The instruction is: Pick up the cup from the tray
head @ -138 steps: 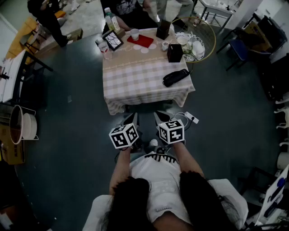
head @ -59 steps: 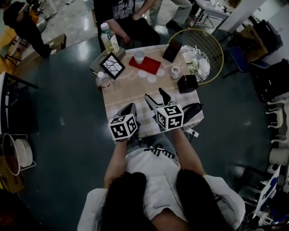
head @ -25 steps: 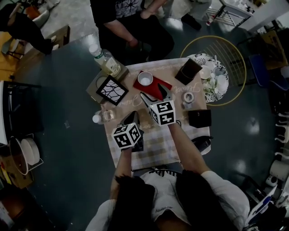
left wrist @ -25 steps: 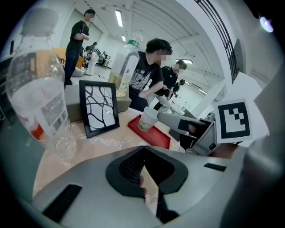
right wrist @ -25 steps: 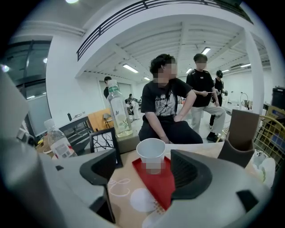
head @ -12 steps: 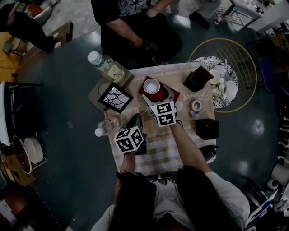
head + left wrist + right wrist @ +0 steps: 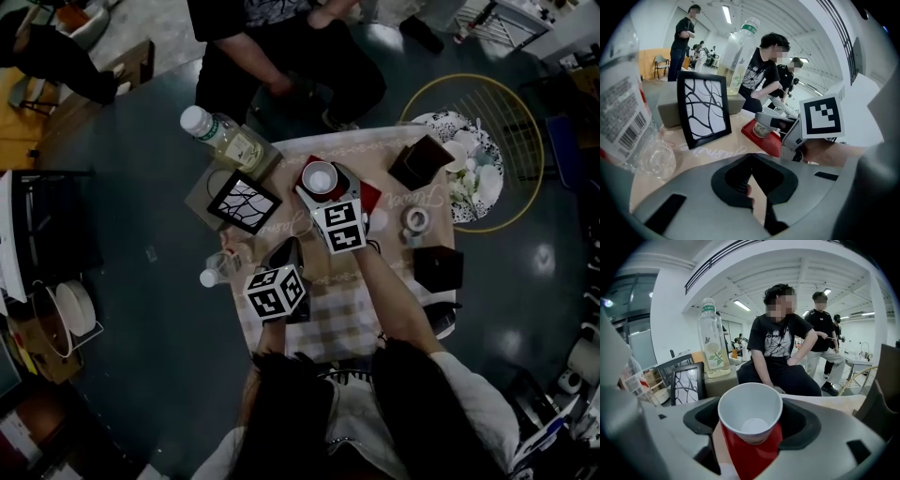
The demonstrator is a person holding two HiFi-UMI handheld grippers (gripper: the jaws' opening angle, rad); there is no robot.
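Cup point(image 7: 750, 413) stands upright on the red tray point(image 7: 749, 456) by the worktop's point(image 7: 330, 311) far edge, squarely between my right gripper's point(image 7: 324, 185) jaws, which are spread either side and not yet clamped. My left gripper point(image 7: 751, 159), jaws together and empty, hangs nearer me.

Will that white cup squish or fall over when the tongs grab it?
The cup looks like thin paper and empty, so it's probably very light and might squish if the right tongs squeeze hard. It's narrower at the bottom, so a bump could tip it on the red tray.
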